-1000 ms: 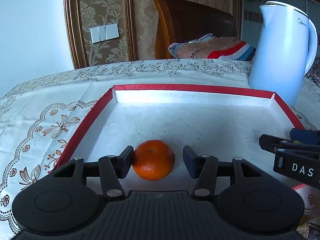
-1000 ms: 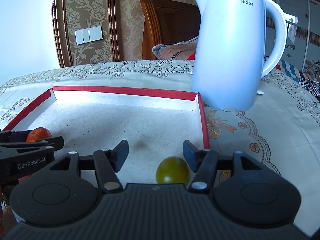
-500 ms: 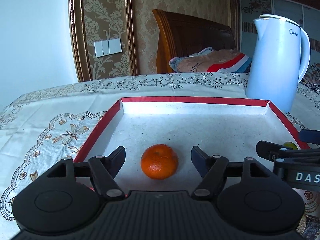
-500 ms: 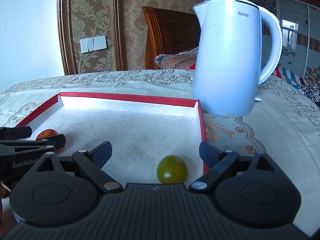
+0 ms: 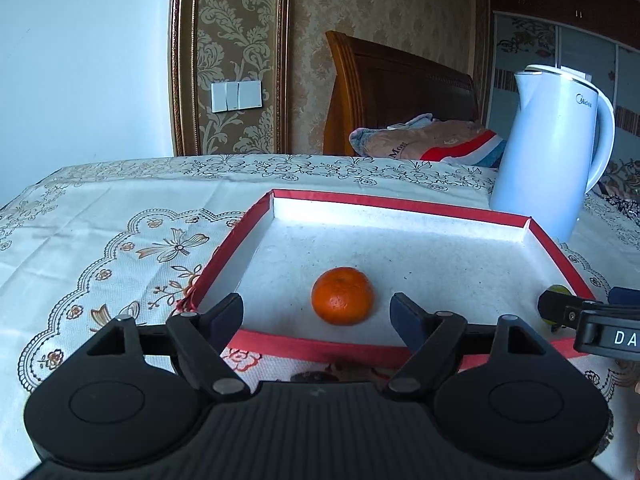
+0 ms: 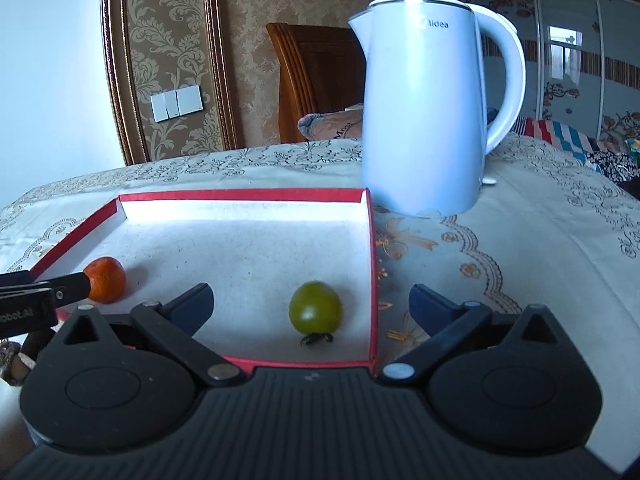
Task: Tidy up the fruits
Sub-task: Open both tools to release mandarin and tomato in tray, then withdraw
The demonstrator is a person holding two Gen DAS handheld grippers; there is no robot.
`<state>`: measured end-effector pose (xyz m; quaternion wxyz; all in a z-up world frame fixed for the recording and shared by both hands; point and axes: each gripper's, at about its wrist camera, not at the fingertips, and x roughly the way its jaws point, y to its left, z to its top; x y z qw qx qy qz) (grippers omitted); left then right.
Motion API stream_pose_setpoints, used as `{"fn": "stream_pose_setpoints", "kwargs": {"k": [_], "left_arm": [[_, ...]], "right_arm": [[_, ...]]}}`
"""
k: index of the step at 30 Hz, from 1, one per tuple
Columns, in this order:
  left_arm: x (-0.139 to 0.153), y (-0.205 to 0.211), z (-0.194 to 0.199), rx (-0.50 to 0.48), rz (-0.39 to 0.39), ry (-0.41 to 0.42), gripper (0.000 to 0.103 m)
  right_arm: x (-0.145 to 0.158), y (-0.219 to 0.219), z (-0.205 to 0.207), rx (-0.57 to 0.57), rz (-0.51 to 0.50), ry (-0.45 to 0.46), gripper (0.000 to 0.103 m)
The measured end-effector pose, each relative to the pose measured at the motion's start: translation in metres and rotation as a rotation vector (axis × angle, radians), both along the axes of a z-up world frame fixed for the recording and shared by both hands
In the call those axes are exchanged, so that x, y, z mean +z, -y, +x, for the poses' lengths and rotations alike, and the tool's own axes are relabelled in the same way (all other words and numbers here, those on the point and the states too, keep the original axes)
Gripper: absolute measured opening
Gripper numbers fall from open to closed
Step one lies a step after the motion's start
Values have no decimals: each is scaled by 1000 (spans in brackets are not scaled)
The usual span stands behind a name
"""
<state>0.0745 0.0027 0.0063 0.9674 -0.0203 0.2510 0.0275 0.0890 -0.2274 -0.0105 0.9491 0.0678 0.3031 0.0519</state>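
Observation:
An orange mandarin lies on the white floor of a red-rimmed tray, near its front left. My left gripper stands just in front of it, its jaws opening, pads clear of the fruit on both sides. A green tomato with its dark stalk toward me rests near the tray's front right corner. My right gripper is drawn back from it, jaws opening wide, touching nothing. The mandarin also shows at the left of the right wrist view, partly behind the left gripper's finger.
A white electric kettle stands on the patterned tablecloth just past the tray's far right corner. Behind the table are a wooden headboard, folded bedding and a wall switch.
Both grippers let go of their fruits, spread their jaws and drew back toward me. The mandarin and the tomato stay lying in the tray, now farther from the fingers.

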Motion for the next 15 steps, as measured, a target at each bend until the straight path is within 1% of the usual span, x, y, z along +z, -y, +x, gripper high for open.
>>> {"fn": "stream_pose_setpoints", "kwargs": {"k": [4, 9, 15], "left_arm": [[1, -6, -9, 14, -16, 8, 81], [0, -18, -10, 36, -62, -10, 81], [-3, -21, -9, 48, -56, -29, 81]], "right_arm": [[-1, 2, -6, 0, 8, 1, 103], [-2, 2, -8, 1, 7, -7, 103], [-2, 2, -9, -6, 3, -12, 103]]}}
